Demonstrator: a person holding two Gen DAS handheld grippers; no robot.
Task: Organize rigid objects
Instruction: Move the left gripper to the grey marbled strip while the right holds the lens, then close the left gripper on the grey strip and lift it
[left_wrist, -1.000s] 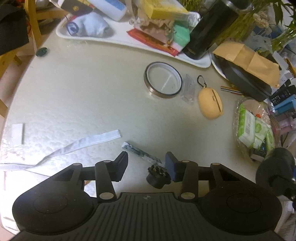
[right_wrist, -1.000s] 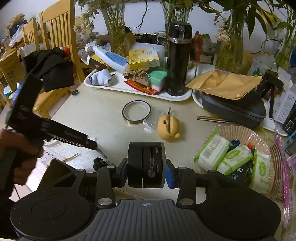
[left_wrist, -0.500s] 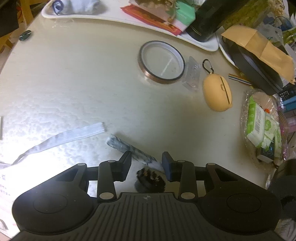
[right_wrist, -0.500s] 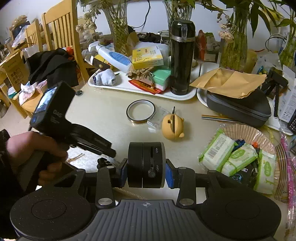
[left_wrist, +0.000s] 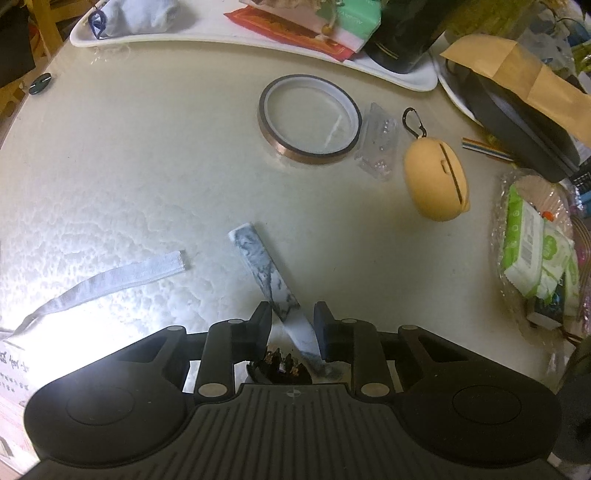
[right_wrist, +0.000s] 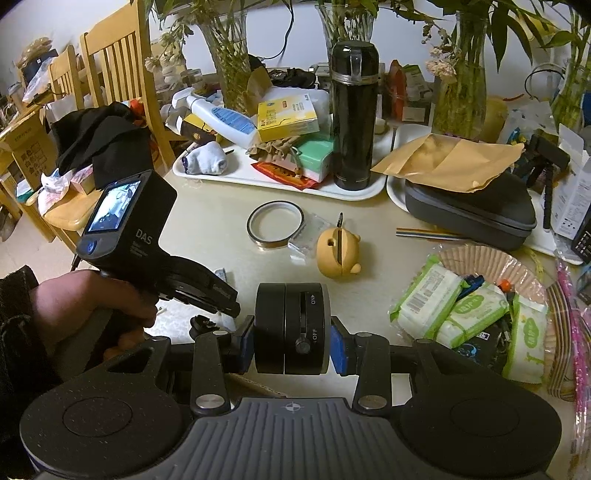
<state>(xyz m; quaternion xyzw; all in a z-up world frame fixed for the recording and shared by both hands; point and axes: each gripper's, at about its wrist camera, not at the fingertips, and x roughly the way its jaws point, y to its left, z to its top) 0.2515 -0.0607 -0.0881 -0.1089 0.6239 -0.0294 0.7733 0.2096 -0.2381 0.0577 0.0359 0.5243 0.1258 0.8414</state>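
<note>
The left gripper (left_wrist: 291, 323) has just been closing; the marbled strip (left_wrist: 264, 273) lies between its jaws, not yet pinched, beside a small black connector (left_wrist: 280, 365). The right gripper (right_wrist: 291, 341) clamps a black cylinder (right_wrist: 291, 328). Pickup seems near.

"DAS" on the left gripper (right_wrist: 231, 308) body — "ON" and "OFF" on the black puck (right_wrist: 291, 328).

left gripper (left_wrist: 291, 325): pointed steeply down, jaws just been closing, gap remained between them
right gripper (right_wrist: 291, 341): jaws clamped tight
left hand (right_wrist: 85, 314): wrapped round its handle
</note>
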